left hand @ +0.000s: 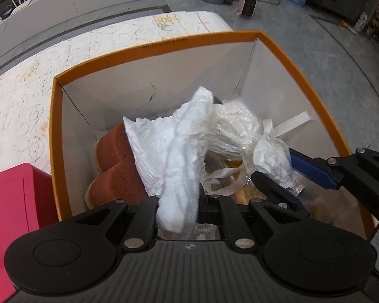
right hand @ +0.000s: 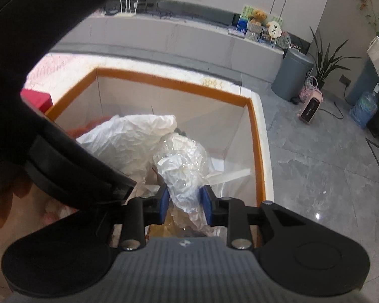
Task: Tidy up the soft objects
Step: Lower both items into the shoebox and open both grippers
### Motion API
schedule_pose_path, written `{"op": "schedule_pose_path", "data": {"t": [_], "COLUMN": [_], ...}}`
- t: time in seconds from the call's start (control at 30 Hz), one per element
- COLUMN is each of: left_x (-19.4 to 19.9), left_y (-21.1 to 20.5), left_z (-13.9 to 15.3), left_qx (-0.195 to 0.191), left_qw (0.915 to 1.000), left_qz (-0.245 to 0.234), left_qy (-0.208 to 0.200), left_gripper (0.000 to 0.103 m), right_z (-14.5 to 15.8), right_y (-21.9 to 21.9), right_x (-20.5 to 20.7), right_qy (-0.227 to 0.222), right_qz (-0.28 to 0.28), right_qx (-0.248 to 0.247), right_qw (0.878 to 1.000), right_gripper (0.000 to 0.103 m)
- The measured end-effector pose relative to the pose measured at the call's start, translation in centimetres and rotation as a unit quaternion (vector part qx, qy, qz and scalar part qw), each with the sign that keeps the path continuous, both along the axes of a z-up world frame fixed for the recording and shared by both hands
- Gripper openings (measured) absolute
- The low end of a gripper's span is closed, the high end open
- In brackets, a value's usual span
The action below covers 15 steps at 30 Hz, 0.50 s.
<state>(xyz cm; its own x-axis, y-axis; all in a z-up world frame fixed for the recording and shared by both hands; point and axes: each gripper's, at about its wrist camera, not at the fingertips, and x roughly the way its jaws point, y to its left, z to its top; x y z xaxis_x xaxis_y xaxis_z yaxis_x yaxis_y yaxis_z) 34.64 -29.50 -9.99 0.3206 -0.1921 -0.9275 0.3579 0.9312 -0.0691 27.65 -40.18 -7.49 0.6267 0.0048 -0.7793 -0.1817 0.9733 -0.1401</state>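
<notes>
Two units over orange box (left hand: 149, 53), left hand-held gripper (left hand: 178, 203) pinching white cloth (left hand: 179, 166), right hand-held gripper (right hand: 185, 202) w/ jaws pinching plastic-wrapped bundle (right hand: 187, 174)

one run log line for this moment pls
left hand-held gripper: shut on white tissue | right hand-held gripper: pads around clear plastic bag | both over orange-rimmed box

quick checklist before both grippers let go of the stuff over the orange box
1. Left gripper shut on white cloth: ok.
2. Right gripper pads against crinkly plastic bag: ok.
3. Both items over the orange box opening: ok.
4. Room inside beside brown sponge: ok.
5. Ribbon clear of the right gripper's fingers: cannot tell.
6. Cloth clear of the box rim: ok.
</notes>
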Motion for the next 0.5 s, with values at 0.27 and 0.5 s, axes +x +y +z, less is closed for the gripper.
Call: {"op": "schedule_pose_path", "data": {"t": [0.27,0.5], "left_x": [-0.4,-1.7], "left_y": [0.3,1.1], "left_z": [0.2,1.7], "left_qx": [-0.002,-0.015], "left_qw": [0.9997,0.999], "left_qz": [-0.018,-0.032], "left_qy": [-0.016,-0.026], "left_gripper": [0.025,0.046], "right_z": [0.1,0.5], "right_y": [-0.4,0.4], "right_x": [0.4,-0.9], "right_qy": [0.01,0.01], "right_qz": [-0.006,0.001], "right_qx": [0.003,-0.025], "right_qw": [1.0,1.0], "right_gripper": [0.039,0.046]}}
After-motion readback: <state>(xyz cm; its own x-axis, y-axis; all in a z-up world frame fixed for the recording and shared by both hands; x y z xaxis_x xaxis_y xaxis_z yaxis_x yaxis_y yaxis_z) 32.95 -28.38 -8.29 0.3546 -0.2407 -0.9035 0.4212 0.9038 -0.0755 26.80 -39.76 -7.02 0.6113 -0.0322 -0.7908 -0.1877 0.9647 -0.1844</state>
